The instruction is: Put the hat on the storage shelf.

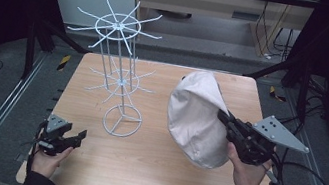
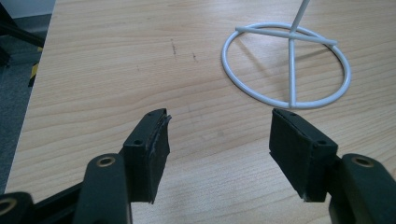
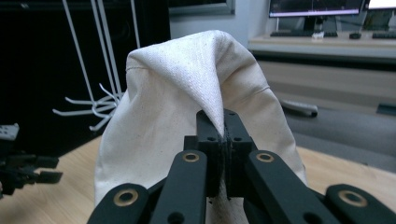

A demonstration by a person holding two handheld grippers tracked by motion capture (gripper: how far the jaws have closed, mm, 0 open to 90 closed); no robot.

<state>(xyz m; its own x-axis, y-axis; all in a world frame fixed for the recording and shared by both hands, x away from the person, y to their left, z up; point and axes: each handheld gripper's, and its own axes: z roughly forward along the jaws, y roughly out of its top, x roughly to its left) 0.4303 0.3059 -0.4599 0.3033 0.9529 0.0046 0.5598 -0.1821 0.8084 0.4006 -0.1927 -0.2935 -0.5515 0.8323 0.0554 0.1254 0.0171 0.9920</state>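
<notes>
Item 1, cloth hat [image 1: 196, 120]: cream fabric, soft and slack. You hold it at the right side of the table [image 1: 149, 171], one pinched fold pulled up, the rest drooping with its lower edge at or near the wood; whether it touches I cannot tell.

Item 2, right gripper [image 1: 225, 118]: jaws together, clamped on that fold of the hat. In the right gripper view the cloth [image 3: 187, 116] runs up out of the pinch [image 3: 223, 135] and hangs down both sides.

Item 3, left gripper [image 1: 79, 138]: jaws apart, nothing between them, low over the near left corner of the table. In the left gripper view the pads [image 2: 156, 144] frame bare wood.

Item 4, wire rack [image 1: 121, 82]: white, upright, left of the hat and well apart from it. Ring base [image 2: 287, 65] on the table, two tiers of radiating hooks, upper tier [image 1: 120, 27] and lower [image 1: 121, 82]. All hooks bare.

Step in hand, as judged: you are lifting the hat off the table, most likely to hang it on the rack.

Next move, as judged: carry the hat left and up, then lower an opening or fold over one hook tip. The limp cloth may snag neighbouring hooks or nudge the light rack; your free left gripper could steady the base or pole.

Containers: none on the table.
</notes>
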